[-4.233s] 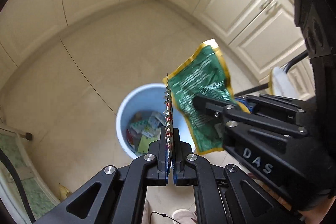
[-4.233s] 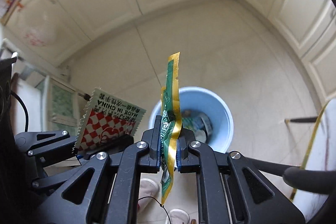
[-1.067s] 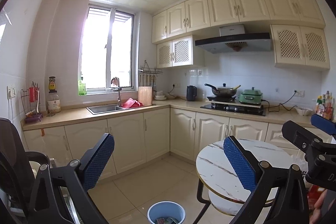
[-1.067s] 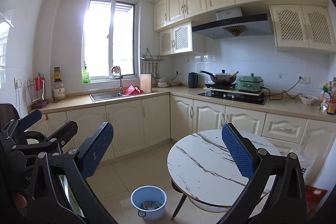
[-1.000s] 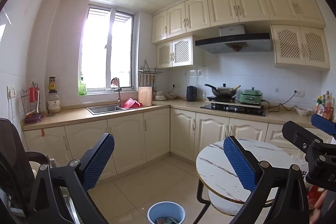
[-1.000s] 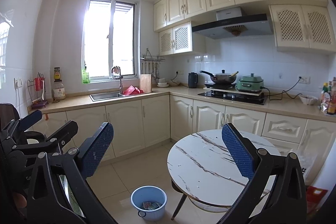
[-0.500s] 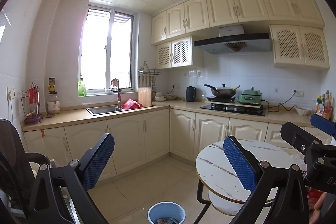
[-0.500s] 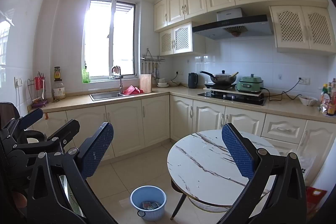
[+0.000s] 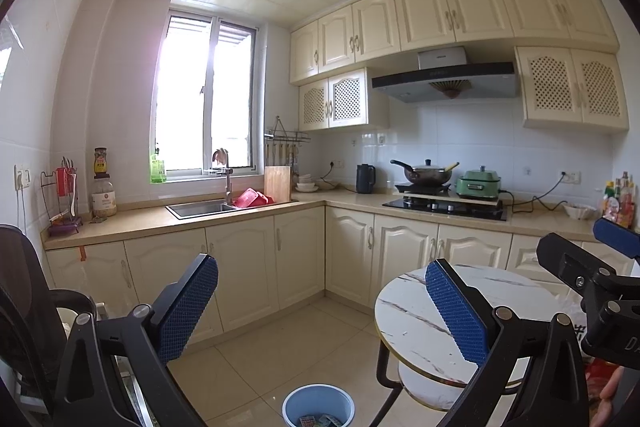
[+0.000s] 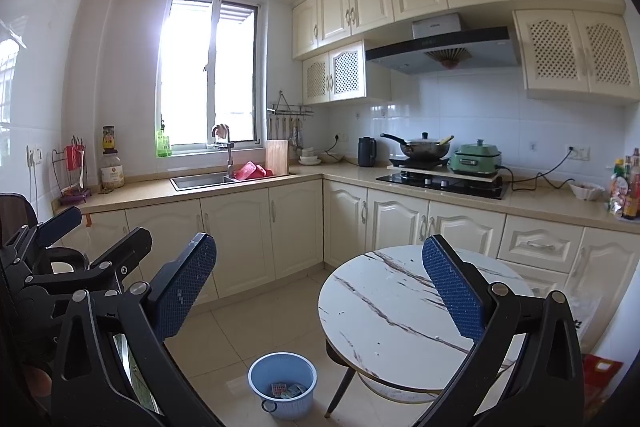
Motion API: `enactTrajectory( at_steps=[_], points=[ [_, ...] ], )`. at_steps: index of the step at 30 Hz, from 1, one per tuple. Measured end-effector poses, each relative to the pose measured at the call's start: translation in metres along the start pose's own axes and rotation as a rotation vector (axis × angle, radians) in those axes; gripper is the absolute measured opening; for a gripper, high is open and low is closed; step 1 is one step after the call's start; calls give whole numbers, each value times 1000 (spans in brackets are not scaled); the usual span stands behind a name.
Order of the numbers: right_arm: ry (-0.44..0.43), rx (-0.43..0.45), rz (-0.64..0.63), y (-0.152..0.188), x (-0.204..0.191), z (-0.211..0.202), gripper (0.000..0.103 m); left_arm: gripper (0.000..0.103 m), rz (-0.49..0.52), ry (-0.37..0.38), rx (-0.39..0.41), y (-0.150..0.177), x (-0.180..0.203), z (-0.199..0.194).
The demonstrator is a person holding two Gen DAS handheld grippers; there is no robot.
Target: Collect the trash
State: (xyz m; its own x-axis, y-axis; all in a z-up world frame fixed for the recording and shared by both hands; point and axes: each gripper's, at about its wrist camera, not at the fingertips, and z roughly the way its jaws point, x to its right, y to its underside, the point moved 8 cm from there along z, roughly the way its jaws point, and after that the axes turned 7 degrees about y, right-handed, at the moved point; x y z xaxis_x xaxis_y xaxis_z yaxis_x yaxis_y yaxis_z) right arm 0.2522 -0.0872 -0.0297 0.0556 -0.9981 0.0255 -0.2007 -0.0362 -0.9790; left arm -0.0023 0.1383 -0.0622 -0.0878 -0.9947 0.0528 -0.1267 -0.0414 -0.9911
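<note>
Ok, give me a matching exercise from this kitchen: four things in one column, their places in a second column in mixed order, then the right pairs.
Things:
1. blue bin
2. black kettle
3. wok
4. red basket

Places:
A. on the hob under the extractor hood
B. on the floor beside the marble table
C. on the counter next to the sink
D. on the counter left of the hob

Pairs: 1-B, 2-D, 3-A, 4-C
</note>
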Motion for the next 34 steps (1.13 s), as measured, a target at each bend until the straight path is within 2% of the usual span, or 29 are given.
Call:
enactTrajectory(
  at_steps=[34],
  points=[
    [13, -18, 12, 10, 14, 7, 103, 102, 25, 25, -7, -24, -22, 39]
  ],
)
